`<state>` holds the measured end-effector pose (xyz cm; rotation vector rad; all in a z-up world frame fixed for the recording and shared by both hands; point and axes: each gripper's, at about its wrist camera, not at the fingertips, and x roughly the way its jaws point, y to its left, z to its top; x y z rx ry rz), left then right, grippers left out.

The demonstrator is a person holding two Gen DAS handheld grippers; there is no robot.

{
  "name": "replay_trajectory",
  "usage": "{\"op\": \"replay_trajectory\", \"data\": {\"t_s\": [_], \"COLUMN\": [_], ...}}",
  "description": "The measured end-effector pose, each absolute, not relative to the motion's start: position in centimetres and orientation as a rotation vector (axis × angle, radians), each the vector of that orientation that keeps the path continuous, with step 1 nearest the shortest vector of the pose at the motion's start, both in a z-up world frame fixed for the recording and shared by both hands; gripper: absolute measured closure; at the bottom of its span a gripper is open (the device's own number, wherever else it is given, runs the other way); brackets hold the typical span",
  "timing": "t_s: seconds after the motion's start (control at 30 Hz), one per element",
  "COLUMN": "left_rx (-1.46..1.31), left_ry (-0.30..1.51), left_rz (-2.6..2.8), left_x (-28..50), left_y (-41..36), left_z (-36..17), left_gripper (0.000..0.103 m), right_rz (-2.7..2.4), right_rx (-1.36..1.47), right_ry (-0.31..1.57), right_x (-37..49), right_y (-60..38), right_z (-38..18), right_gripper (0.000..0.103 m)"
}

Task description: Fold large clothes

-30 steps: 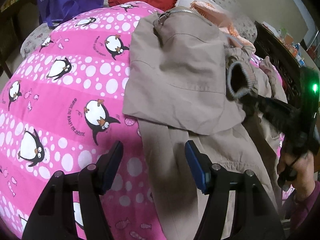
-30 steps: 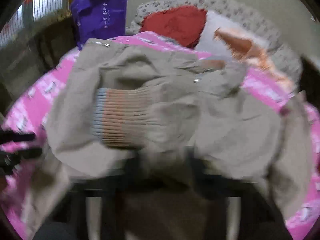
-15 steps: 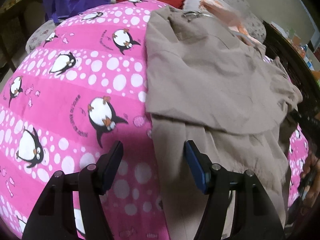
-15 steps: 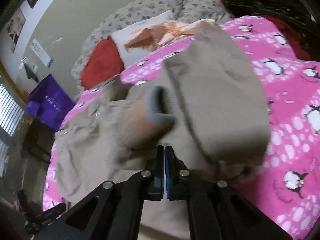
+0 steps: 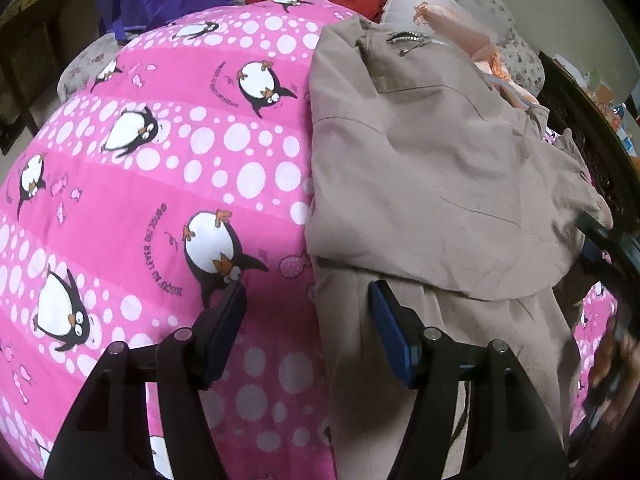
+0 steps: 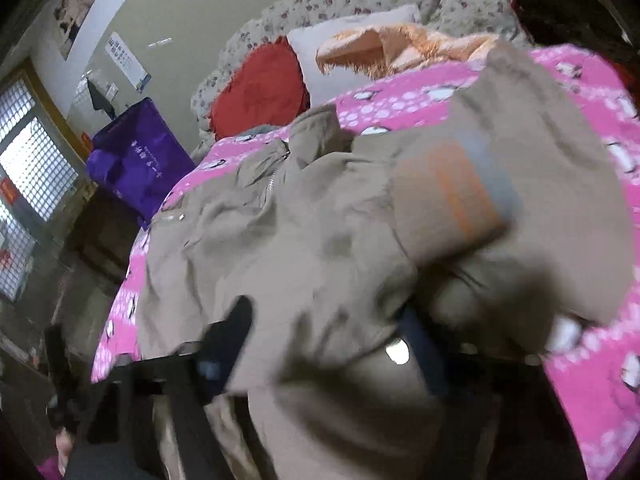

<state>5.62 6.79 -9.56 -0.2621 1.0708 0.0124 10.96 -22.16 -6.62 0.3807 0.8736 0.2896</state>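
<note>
The beige jacket [image 5: 432, 184] lies on the bed, on a pink penguin-print quilt [image 5: 160, 168], with one panel already folded over the body so that a straight fold edge runs along the quilt. The collar zipper [image 5: 416, 38] points toward the pillows.

Finger state:
- Left gripper [image 5: 308, 312]: fingers wide apart, nothing between them. They hover over the jacket's lower left edge — one finger over the quilt, the other over the fabric.
- Right gripper [image 6: 328, 332]: the fingers are opening. Jacket fabric lies across them and between them, but the picture is blurred, and the pads do not appear to press on it.

Risks from this position:
- The sleeve with its striped knit cuff [image 6: 460, 196] lies loosely on top near the right gripper. If fabric snags on an opening finger as the gripper pulls clear, the sleeve would probably be dragged off the body and the fold lost.
- The quilt is soft and uneven. A left-hand grasp taken too deep could pinch quilt together with the jacket hem.
- The far edge hangs near the bed's side — a pull in that direction may slide the garment off.

View differences:
- The left wrist view shows the clean fold edge, the zipper and the lower hem; the cuff is not visible there.
- The right wrist view shows the cuff, the wrinkled upper surface, a purple bag [image 6: 140, 160] and a red cushion [image 6: 256, 88].
</note>
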Motion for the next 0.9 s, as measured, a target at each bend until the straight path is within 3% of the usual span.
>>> {"op": "replay_trajectory", "data": {"t_s": [0.03,0.1,0.13,0.23,0.47,0.5,0.53,0.6,0.8,0.9], "left_rx": [-0.253,-0.244,-0.238,-0.237,-0.229,-0.213,-0.198,-0.192,-0.35,-0.346], "left_ry": [1.067,1.053,1.045,1.009,1.001,0.992,0.982,0.986,0.901,0.987], "left_rz": [0.012,0.0,-0.005,-0.011,-0.033,-0.03,-0.022,0.0,0.047,0.053], "left_x": [5.6,5.6,5.5,5.6,7.3,7.5,7.6,8.4,8.5,9.7], "left_y": [6.7,6.5,6.5,6.6,5.2,5.0,4.9,5.6,11.6,12.1], "left_z": [-9.3,-8.8,-8.7,-8.8,-9.2,-9.1,-8.9,-8.6,-6.7,-8.6], "left_gripper": [0.04,0.039,0.033,0.028,0.028,0.032,0.059,0.094,0.095,0.095], "right_rz": [0.293,0.29,0.283,0.17,0.21,0.217,0.226,0.24,0.326,0.296], "right_rx": [0.424,0.542,0.536,0.372,0.383,0.378,0.382,0.402,0.392,0.309], "right_ry": [0.882,0.821,0.77,0.651,0.773,0.776,0.78,0.792,0.822,0.88], "right_x": [11.6,12.2,11.5,9.2,10.4,10.4,10.5,10.3,9.5,10.6], "right_y": [-22.3,-24.1,-24.6,-25.6,-26.4,-26.2,-26.0,-25.8,-23.0,-20.8], "right_z": [-6.9,-6.0,-4.9,-2.0,-4.4,-4.3,-4.2,-4.1,-4.3,-6.1], "right_gripper": [0.097,0.098,0.098,0.098,0.095,0.093,0.093,0.092,0.092,0.092]}}
